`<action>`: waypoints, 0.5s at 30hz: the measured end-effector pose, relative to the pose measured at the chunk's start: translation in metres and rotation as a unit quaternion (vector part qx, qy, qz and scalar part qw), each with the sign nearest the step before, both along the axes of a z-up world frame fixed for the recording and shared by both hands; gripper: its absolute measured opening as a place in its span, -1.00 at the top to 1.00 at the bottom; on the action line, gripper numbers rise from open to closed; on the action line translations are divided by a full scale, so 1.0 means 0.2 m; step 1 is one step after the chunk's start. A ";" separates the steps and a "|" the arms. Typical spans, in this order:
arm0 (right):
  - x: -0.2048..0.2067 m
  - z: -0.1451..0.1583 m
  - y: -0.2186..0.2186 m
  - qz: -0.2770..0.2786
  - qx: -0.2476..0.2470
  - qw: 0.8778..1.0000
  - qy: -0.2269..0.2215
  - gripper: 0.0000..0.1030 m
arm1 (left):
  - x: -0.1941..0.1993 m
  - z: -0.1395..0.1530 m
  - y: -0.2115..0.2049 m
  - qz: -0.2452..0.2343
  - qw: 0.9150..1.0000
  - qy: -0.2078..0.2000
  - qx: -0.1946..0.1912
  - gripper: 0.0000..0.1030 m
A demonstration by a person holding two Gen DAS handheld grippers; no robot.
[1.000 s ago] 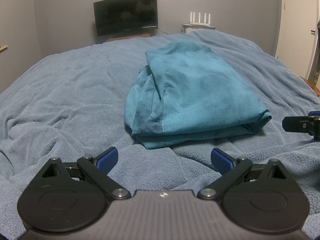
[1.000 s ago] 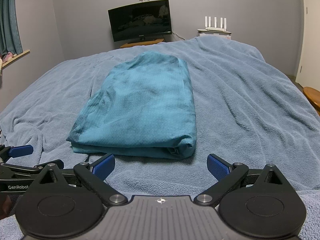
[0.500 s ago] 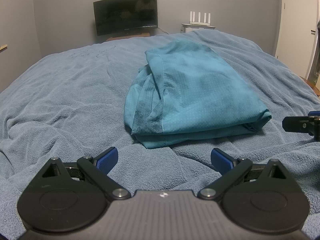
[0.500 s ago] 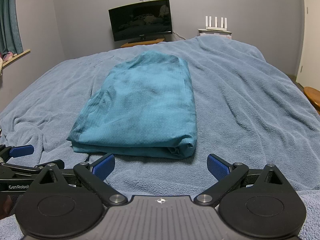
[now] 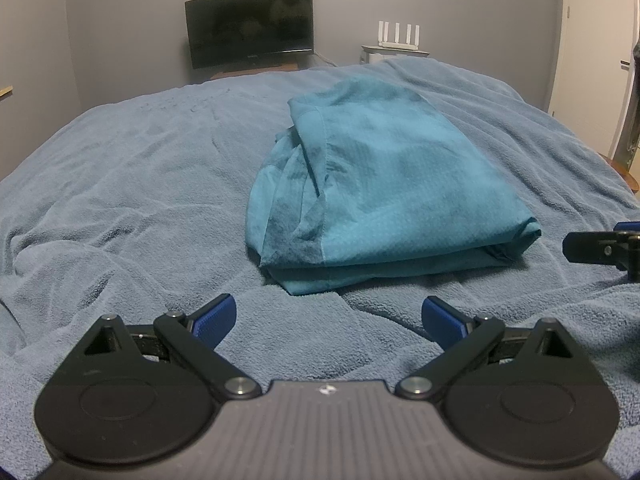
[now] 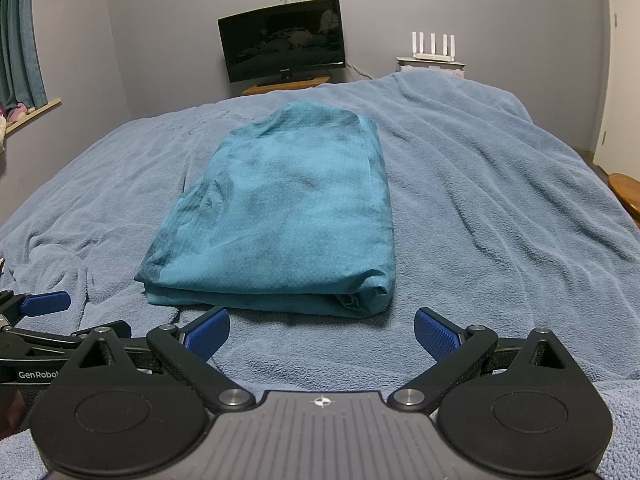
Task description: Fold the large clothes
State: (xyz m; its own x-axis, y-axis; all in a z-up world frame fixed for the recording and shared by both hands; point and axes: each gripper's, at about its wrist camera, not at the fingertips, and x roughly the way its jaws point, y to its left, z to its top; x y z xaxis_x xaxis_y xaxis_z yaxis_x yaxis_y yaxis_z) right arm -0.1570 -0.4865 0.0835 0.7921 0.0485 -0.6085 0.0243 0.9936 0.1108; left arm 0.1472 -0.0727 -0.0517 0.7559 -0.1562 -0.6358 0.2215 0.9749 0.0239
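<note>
Nearest, the left gripper (image 5: pixel 327 315) and right gripper (image 6: pixel 322 330) hover over the bed's near edge — fingers spread wide, holding nothing. Beyond them the folded teal garment (image 6: pixel 280 216) lies mid-blanket (image 6: pixel 500 216); farther off, a monitor (image 6: pixel 282 46) against the wall.

"GenRobo", cut off at the edge, stands on the left tongs (image 6: pixel 38 304).

Teal garment (image 6: pixel 280 216) lies folded in layers, flat on bedspread (image 6: pixel 500 200).
</note>
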 end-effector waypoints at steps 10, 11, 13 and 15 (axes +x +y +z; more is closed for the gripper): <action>0.00 0.00 0.00 0.000 0.000 1.000 0.000 -0.95 | -0.02 0.00 -0.01 -0.008 1.000 -0.021 0.006 -0.94; 0.00 0.00 0.00 0.000 0.000 1.000 0.000 -0.95 | -0.02 0.00 -0.02 -0.006 1.000 -0.024 0.010 -0.94; 0.00 0.00 0.00 0.000 0.000 1.000 0.000 -0.95 | -0.03 0.01 -0.02 -0.010 0.999 -0.031 0.007 -0.94; 0.00 0.00 0.01 -0.001 0.000 1.000 0.000 -0.95 | -0.02 0.01 -0.02 -0.010 1.000 -0.026 0.011 -0.94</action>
State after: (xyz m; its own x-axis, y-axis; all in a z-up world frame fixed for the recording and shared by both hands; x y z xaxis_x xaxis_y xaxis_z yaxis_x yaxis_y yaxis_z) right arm -0.1578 -0.4853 0.0838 0.7920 0.0474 -0.6087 0.0262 0.9934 0.1114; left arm 0.1438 -0.0766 -0.0507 0.7849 -0.1573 -0.5993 0.2381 0.9695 0.0573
